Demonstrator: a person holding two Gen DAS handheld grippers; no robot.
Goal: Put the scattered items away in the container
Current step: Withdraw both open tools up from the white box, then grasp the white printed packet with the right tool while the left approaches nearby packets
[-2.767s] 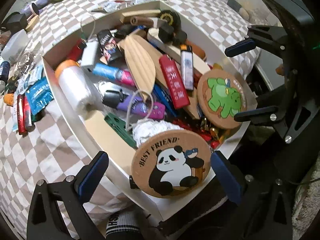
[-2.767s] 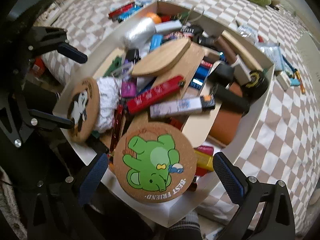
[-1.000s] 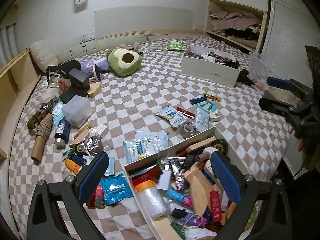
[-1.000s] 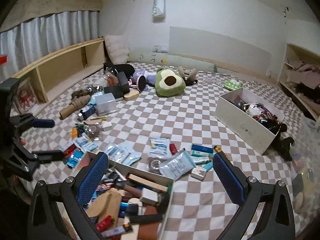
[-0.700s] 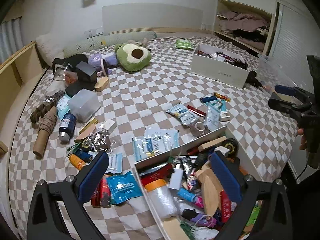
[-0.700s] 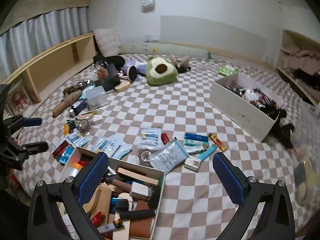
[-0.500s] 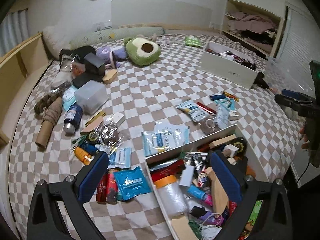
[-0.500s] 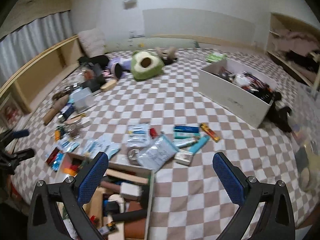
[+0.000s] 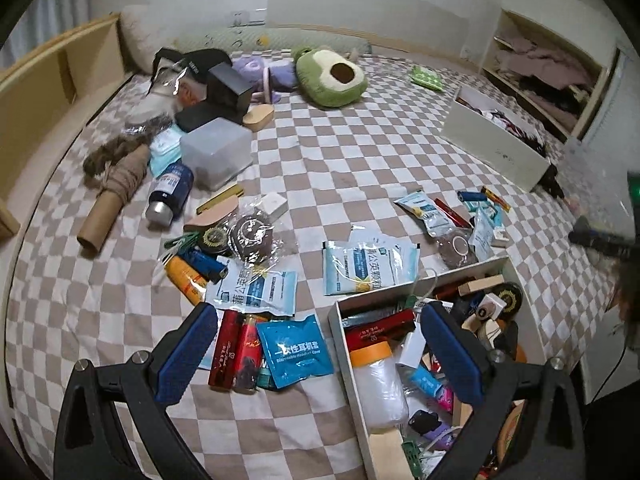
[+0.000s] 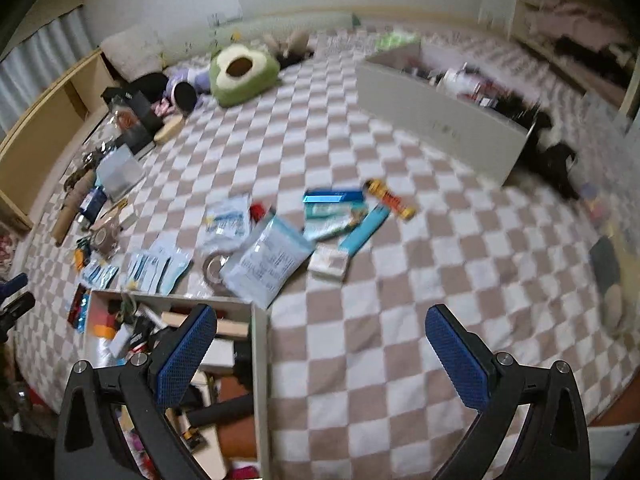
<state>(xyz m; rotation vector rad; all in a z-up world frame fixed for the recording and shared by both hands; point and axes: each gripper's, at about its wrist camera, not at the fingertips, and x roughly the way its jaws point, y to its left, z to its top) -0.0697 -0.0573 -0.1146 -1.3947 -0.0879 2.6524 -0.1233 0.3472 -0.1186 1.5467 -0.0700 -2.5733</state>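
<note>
The checkered bed cover [image 9: 360, 152] carries everything, and many small things lie loose on it. The white container [image 9: 344, 344] stands at the near edge, quite full already. The left gripper [image 9: 320, 354] hangs spread wide and empty above the container's left wall and the blue sachet [image 9: 295, 350] with the two red tubes [image 9: 236, 350] just beside it. The right gripper [image 10: 320, 354] is also spread and empty, right of the container; its view is blurred. I think each should choose one near item, come down straight, and close on the narrow side; flat sachets may slip, so pinch an edge.
</note>
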